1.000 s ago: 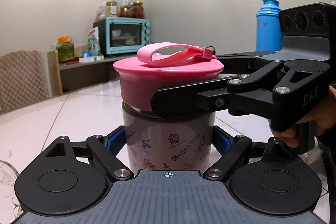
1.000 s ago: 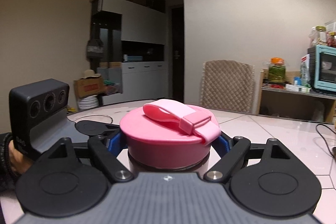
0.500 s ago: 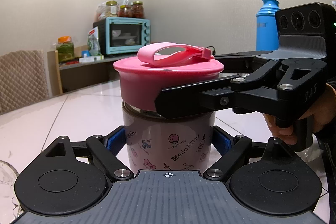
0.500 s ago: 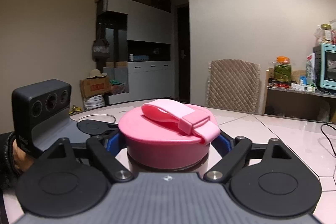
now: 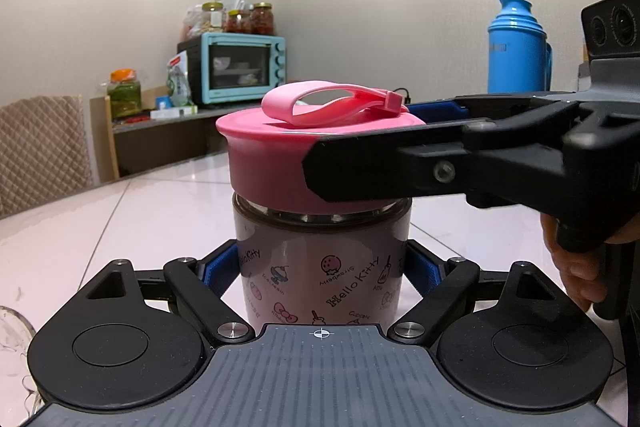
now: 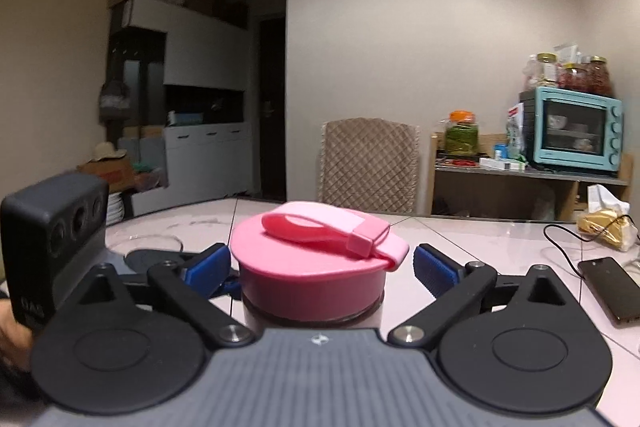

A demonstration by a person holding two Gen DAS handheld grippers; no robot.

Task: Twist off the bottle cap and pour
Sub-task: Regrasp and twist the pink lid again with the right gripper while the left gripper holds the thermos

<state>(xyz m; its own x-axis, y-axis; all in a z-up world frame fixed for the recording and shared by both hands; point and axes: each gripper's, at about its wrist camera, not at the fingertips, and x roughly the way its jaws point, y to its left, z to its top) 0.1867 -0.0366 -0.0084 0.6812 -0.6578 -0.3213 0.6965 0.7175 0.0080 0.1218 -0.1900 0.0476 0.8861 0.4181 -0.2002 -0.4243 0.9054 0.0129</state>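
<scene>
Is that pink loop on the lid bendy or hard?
Probably bendy: the pink strap curves in a soft loop over the cap, like rubbery silicone. It likely springs back too, since it stands arched instead of lying flat.

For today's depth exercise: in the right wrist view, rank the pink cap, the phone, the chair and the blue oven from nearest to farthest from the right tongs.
1. Pink cap, between the tongs.
2. Phone, right, on the table.
3. Chair, behind the table.
4. Oven, far right, on a shelf.

right gripper (image 6: 322,265): jaws spread, released from pink cap (image 6: 316,267) | cap strap rotated
</scene>
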